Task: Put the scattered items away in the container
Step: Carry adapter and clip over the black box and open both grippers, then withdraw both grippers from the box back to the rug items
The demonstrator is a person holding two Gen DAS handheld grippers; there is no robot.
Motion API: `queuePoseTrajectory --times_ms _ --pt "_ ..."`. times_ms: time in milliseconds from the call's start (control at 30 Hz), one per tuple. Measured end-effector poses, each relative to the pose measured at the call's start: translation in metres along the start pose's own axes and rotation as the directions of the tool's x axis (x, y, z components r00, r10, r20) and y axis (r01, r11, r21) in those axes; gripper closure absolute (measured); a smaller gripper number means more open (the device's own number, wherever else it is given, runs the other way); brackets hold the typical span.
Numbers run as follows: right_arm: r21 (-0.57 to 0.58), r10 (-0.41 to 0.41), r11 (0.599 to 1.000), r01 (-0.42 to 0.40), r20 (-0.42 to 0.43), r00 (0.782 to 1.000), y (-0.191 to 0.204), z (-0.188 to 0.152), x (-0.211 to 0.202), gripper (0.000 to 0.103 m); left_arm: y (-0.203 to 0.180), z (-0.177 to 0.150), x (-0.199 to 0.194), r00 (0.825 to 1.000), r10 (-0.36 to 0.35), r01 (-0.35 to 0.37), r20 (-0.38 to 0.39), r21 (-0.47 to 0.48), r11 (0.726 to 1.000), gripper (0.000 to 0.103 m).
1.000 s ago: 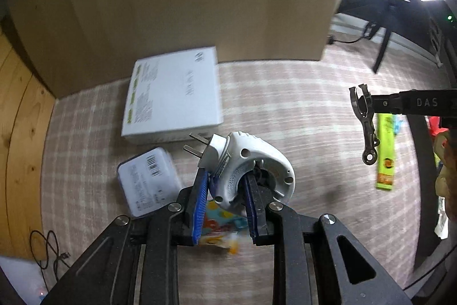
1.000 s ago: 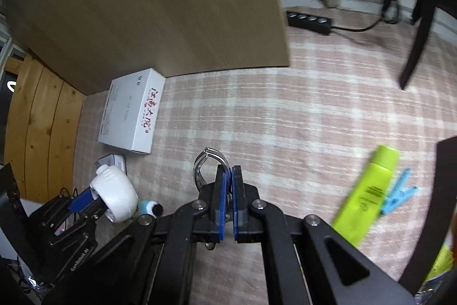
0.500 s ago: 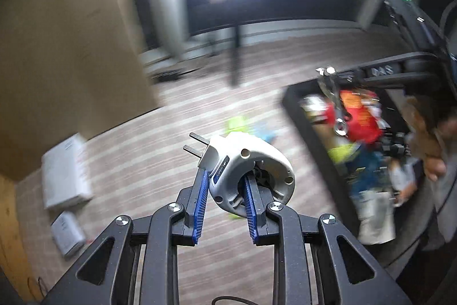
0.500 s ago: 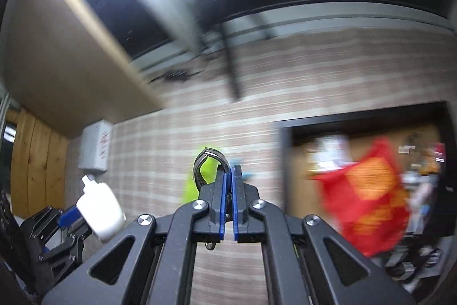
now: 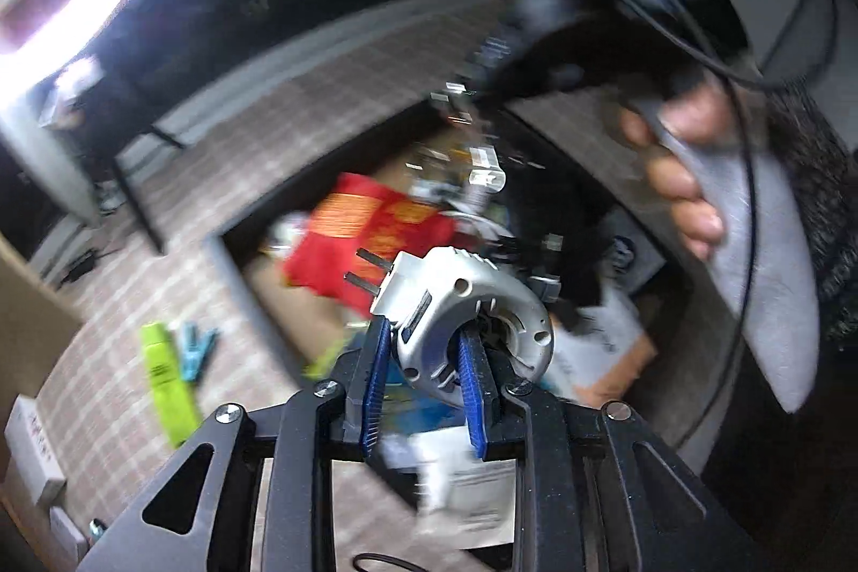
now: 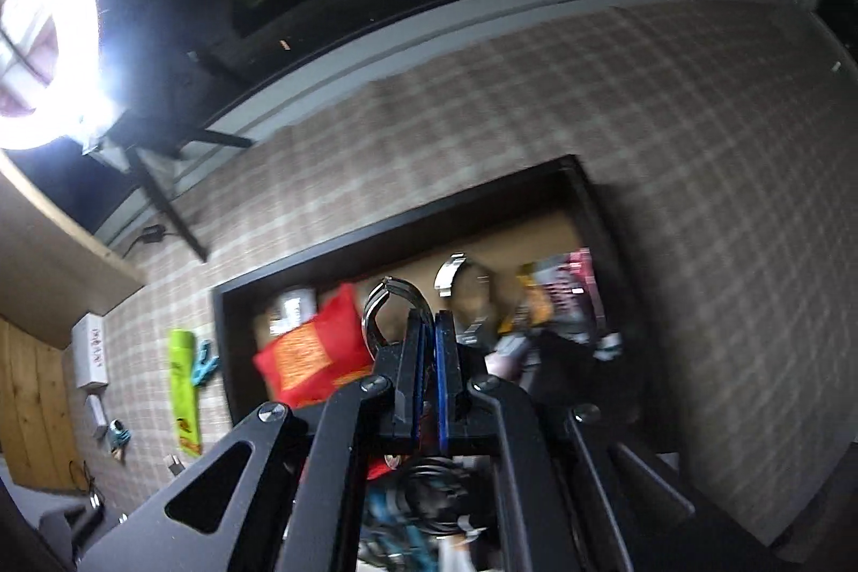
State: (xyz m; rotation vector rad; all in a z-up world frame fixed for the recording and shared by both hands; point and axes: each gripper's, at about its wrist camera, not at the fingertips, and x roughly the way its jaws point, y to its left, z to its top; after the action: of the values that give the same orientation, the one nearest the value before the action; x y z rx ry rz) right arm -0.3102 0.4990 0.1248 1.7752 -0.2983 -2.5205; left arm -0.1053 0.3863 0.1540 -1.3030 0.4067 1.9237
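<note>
My left gripper (image 5: pixel 423 390) is shut on a white plug adapter (image 5: pixel 466 304) with two metal prongs and holds it above the black-rimmed container (image 5: pixel 236 272). My right gripper (image 6: pixel 429 357) is shut on a metal carabiner clip (image 6: pixel 389 304), also above the container (image 6: pixel 407 218). The container holds a red packet (image 6: pixel 311 352) and several blurred items. The right gripper's body and the hand holding it show at the upper right of the left wrist view (image 5: pixel 681 175).
A yellow-green tube (image 6: pixel 182 390) and a teal clothes peg (image 6: pixel 206 360) lie on the checked carpet left of the container. A white box (image 6: pixel 91 352) and small items lie further left by a wooden panel. A bright ring light (image 6: pixel 37 36) on a stand is at the far left.
Both grippers have swung from the carpet by the white box over to above the container, each still holding its item.
</note>
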Motion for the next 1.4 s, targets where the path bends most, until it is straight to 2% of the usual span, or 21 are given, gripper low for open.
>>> queuePoseTrajectory --times_ms 33,67,100,167,467,700,800,1000,1100,1200,1333,1400 --pt "-0.010 0.002 1.000 -0.002 -0.019 1.000 -0.003 0.002 0.002 0.098 -0.005 0.002 0.003 1.000 -0.009 0.009 -0.017 0.000 1.000 0.049" --pt "-0.013 0.000 1.000 -0.001 -0.038 0.999 -0.004 0.003 0.004 0.092 -0.008 0.003 0.003 1.000 0.010 -0.010 -0.009 -0.003 1.000 0.035" --pt "-0.008 -0.010 1.000 0.009 -0.052 0.999 -0.005 0.004 0.006 0.078 -0.009 0.003 0.002 0.999 0.031 -0.031 0.009 -0.001 1.000 0.035" --pt "-0.001 -0.020 1.000 0.020 -0.035 0.999 -0.008 0.004 0.003 0.067 -0.007 0.002 -0.001 0.999 0.047 -0.047 0.016 -0.002 0.999 0.035" --pt "-0.018 0.029 0.999 -0.029 0.002 1.000 0.009 -0.004 -0.005 0.066 0.032 -0.028 -0.014 0.994 0.104 -0.102 0.025 -0.069 0.992 0.042" --pt "-0.091 0.076 0.993 -0.078 -0.024 0.997 0.057 -0.022 0.004 0.066 0.086 -0.070 -0.023 0.985 0.170 -0.166 0.010 -0.169 0.972 0.042" --pt "-0.148 0.084 0.985 -0.088 -0.032 0.996 0.085 -0.035 0.007 0.066 0.120 -0.099 -0.029 0.977 0.214 -0.211 -0.010 -0.224 0.952 0.042" --pt "-0.254 0.142 0.955 -0.156 -0.074 0.987 0.150 -0.064 0.019 0.066 0.193 -0.166 -0.048 0.954 0.298 -0.293 -0.041 -0.359 0.886 0.042" --pt "-0.292 0.185 0.933 -0.208 -0.106 0.977 0.184 -0.079 0.024 0.066 0.229 -0.199 -0.060 0.938 0.340 -0.335 -0.069 -0.431 0.837 0.042" --pt "-0.339 0.216 0.908 -0.248 -0.131 0.968 0.221 -0.094 0.030 0.066 0.268 -0.233 -0.074 0.923 0.371 -0.368 -0.103 -0.521 0.770 0.042" --pt "-0.404 0.235 0.869 -0.286 -0.172 0.957 0.271 -0.113 0.038 0.066 0.318 -0.272 -0.086 0.902 0.401 -0.405 -0.156 -0.627 0.666 0.038" --pt "-0.434 0.243 0.848 -0.303 -0.188 0.951 0.293 -0.122 0.041 0.064 0.340 -0.287 -0.092 0.896 0.407 -0.414 -0.175 -0.661 0.626 0.035"
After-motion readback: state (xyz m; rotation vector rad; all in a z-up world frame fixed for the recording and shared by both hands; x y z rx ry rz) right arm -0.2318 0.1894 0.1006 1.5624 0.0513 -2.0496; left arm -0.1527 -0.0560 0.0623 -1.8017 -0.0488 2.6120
